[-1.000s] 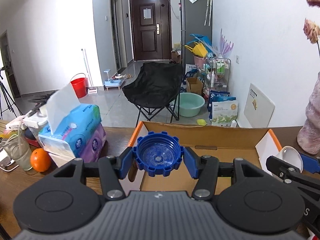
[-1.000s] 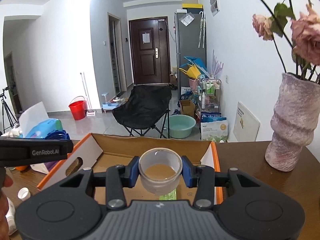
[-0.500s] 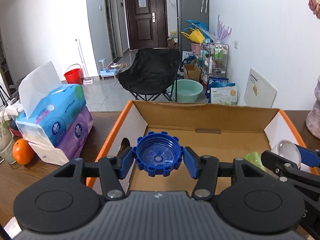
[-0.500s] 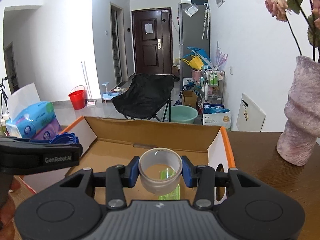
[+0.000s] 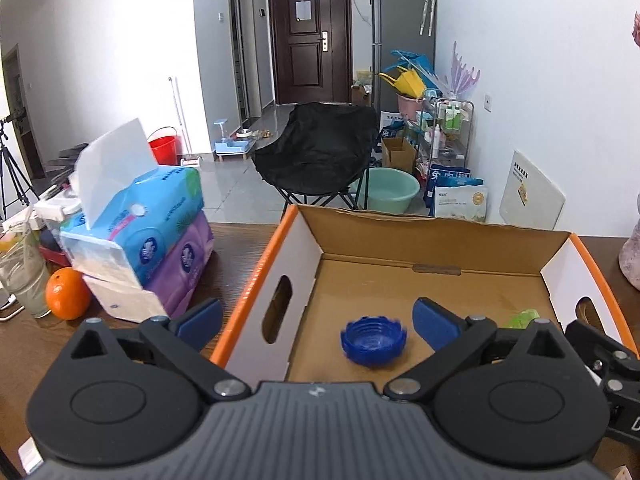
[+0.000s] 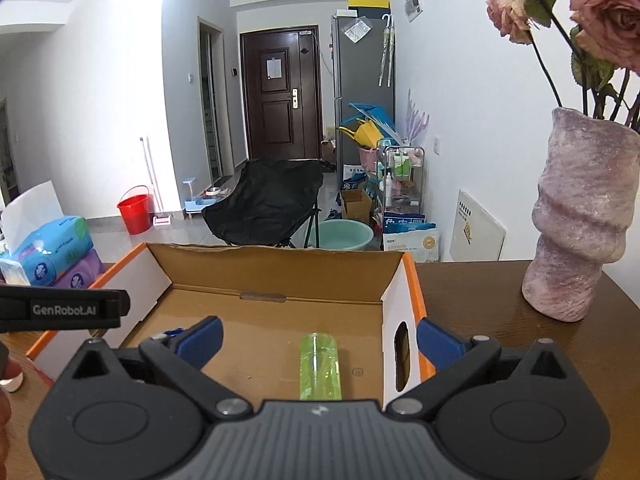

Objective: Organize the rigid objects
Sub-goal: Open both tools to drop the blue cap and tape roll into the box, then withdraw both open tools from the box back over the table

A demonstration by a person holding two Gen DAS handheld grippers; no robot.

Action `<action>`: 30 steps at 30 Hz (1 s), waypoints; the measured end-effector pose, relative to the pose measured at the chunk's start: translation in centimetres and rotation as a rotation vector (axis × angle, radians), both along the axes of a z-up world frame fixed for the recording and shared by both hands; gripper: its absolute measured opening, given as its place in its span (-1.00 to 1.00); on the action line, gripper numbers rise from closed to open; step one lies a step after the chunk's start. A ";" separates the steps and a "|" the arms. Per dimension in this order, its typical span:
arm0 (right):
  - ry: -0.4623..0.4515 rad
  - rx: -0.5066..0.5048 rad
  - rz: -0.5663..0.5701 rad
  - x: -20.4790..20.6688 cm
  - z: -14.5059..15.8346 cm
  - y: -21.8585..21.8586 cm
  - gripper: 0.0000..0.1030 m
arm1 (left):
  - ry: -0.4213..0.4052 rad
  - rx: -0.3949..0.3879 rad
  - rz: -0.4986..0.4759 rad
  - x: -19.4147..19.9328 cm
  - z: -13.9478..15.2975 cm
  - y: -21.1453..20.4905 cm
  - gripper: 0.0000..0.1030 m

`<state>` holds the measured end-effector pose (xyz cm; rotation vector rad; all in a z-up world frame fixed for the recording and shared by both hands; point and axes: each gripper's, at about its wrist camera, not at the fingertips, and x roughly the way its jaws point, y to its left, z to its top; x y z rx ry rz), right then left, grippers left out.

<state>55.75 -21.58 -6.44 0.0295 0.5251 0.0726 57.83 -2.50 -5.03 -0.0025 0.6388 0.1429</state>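
An open cardboard box (image 5: 436,236) with orange edges sits on the wooden table; it also shows in the right wrist view (image 6: 276,264). A blue bottle cap (image 5: 373,341) lies on the box floor, below my left gripper (image 5: 318,320), which is open and empty over the box's left wall. My right gripper (image 6: 318,338) is open and empty above the box's right side. A green transparent tube (image 6: 320,366) lies on the box floor under it; its end shows in the left wrist view (image 5: 524,317). The clear ring is out of sight.
Stacked tissue packs (image 5: 152,236) and an orange (image 5: 66,299) stand left of the box. A pink vase (image 6: 580,224) with dried roses stands right of it. A small white cap (image 6: 14,382) lies on the table at the left.
Both grippers have opened. The blue cap left my left gripper and now lies in the box. The clear ring left my right gripper and is out of view.
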 end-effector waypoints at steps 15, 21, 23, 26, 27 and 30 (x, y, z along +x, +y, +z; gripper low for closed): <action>-0.026 0.003 0.027 -3.5 4.7 0.3 1.00 | -0.071 0.029 -0.002 -4.2 6.6 1.8 1.00; -0.044 0.018 0.035 -6.2 7.1 0.6 1.00 | -0.063 0.010 -0.009 -7.1 8.9 3.0 1.00; -0.047 0.023 0.041 -7.3 7.9 0.7 1.00 | -0.062 0.004 -0.017 -8.2 9.3 3.2 1.00; -0.057 0.014 0.056 -9.2 8.9 1.2 1.00 | -0.062 -0.009 -0.028 -10.2 9.9 3.6 1.00; -0.060 0.005 0.061 -10.0 9.3 1.5 1.00 | -0.063 -0.019 -0.032 -10.8 10.1 3.8 1.00; -0.069 0.003 0.077 -12.0 9.9 1.7 1.00 | -0.065 -0.048 -0.050 -12.7 10.4 4.1 1.00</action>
